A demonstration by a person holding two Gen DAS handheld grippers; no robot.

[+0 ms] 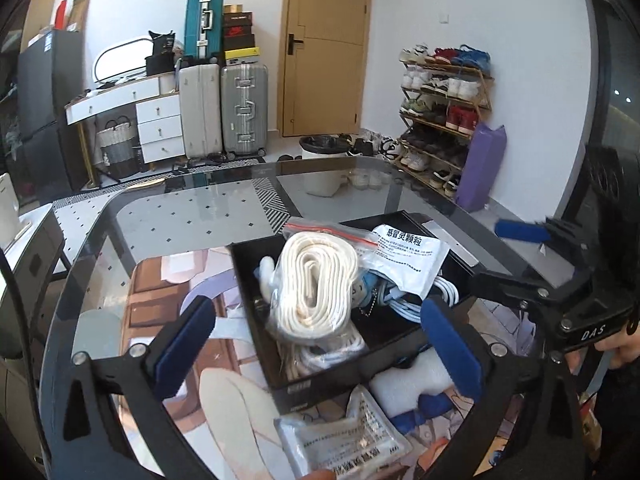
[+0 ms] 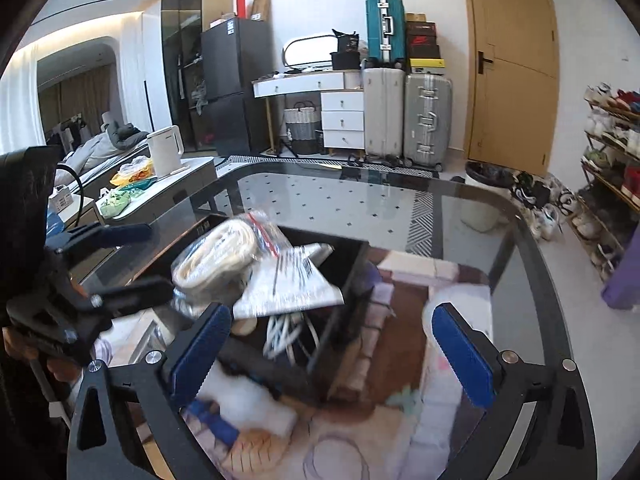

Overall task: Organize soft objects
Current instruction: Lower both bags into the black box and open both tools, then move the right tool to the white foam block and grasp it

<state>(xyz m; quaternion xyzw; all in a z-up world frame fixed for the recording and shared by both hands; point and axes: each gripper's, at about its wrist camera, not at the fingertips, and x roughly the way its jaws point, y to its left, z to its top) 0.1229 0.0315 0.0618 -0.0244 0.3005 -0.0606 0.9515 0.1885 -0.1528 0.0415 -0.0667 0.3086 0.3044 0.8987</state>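
A black tray sits on the glass table. It holds a bagged coil of white rope, a white medicine sachet and white cables. My left gripper is open and empty above the tray's near edge. A second sachet and a white plush with blue parts lie in front of the tray. My right gripper is open and empty over the tray; the rope bag, sachet and plush show there too. The right gripper also shows in the left wrist view.
A printed mat lies under the tray on the glass table. Beyond stand suitcases, a white dresser, a bin and a shoe rack. A side table with a kettle is left.
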